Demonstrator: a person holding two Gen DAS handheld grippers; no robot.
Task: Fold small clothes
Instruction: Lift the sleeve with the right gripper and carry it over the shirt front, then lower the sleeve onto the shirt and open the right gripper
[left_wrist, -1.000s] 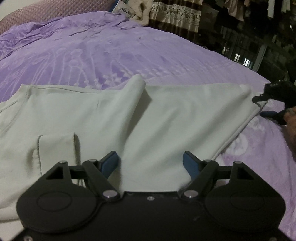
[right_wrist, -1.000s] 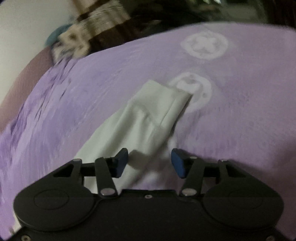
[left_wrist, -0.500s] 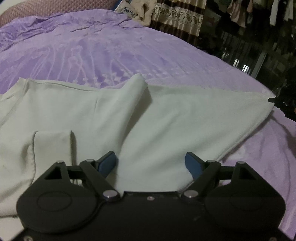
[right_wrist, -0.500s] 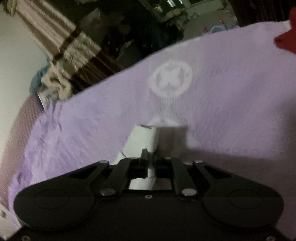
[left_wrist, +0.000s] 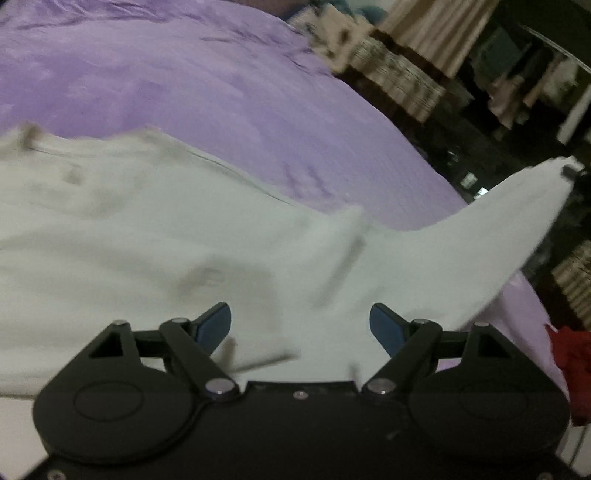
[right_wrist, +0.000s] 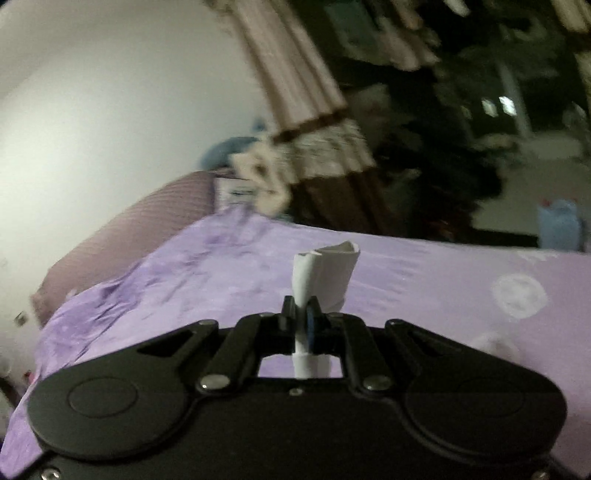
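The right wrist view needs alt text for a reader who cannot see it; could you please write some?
The right gripper is shut on the cuff of a white garment, held up above a purple bedspread. Behind are a white wall, a patterned curtain and a dark, blurred room.

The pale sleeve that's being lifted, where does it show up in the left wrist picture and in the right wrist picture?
Left wrist view: the sleeve rises from the garment toward the upper right edge, its tip pinched by the right claw.
Right wrist view: its cuff stands up at centre, clamped in that claw.
Shared landmark: the purple bedspread beneath and behind it.
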